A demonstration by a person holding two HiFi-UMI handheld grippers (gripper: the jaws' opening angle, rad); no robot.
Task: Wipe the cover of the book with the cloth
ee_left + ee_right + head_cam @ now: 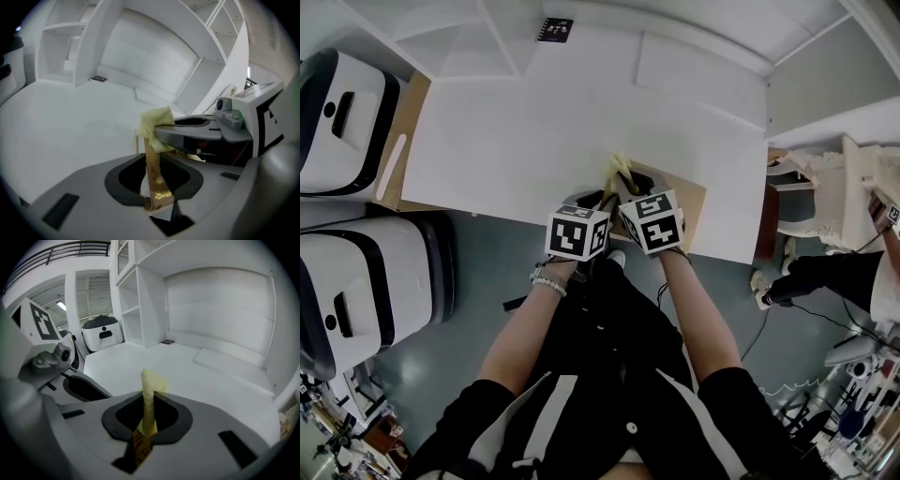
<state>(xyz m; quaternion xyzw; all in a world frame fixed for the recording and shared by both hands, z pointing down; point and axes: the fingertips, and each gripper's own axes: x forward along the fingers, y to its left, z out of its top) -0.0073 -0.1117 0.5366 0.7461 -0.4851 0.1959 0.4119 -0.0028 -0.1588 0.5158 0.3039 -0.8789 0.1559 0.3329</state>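
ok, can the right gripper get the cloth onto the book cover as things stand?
Probably yes: the right gripper has the cloth pinched in its fingers right at the book, which the left gripper grips by an edge. Nothing shows between them.

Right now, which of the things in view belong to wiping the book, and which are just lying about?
Part of the job:
- book, its cover edge clamped in the left gripper
- yellow cloth, pinched in the right gripper

Just lying about:
- small black card at the far edge of the table
- two white machines on the floor beside it
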